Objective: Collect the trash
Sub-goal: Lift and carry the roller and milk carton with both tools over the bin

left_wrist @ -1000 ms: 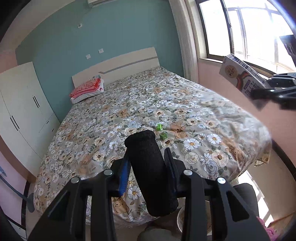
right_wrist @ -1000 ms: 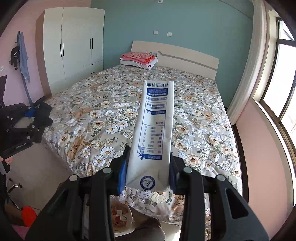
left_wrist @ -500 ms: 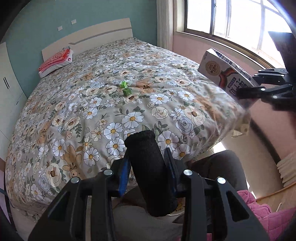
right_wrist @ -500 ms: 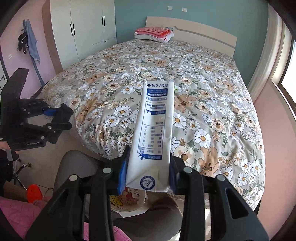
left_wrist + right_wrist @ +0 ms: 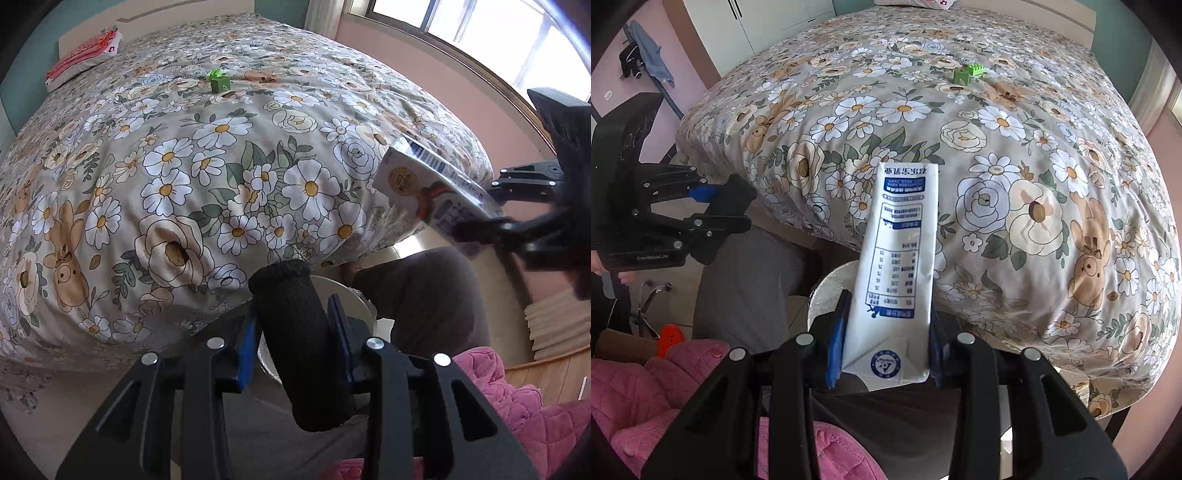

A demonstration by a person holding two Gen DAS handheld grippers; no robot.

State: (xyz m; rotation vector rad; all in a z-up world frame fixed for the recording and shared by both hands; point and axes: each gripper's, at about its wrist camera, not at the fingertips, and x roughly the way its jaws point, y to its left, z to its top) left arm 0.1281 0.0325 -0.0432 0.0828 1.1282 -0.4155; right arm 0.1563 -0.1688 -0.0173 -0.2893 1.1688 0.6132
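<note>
My left gripper [image 5: 295, 325] is shut on a black foam cylinder [image 5: 295, 332] that sticks forward, above the white rim of a bin [image 5: 351, 299] by the bed's foot. My right gripper [image 5: 890, 332] is shut on a white milk carton [image 5: 897, 258] with blue print, held over the same bin [image 5: 831, 288]. The carton [image 5: 432, 188] and right gripper also show at the right of the left wrist view. The left gripper [image 5: 713, 210] shows at the left of the right wrist view.
A bed with a floral cover [image 5: 221, 147] fills the space ahead. Green toy bricks [image 5: 219, 81] lie on it, also seen in the right wrist view [image 5: 966, 74]. The person's grey knees [image 5: 424, 295] and pink quilted clothing [image 5: 646, 387] are below. White wardrobe [image 5: 764, 22] far left.
Both grippers have tilted down and moved lower toward the bed's foot, each still holding its item. The bin now shows under them and the room walls have left view.
</note>
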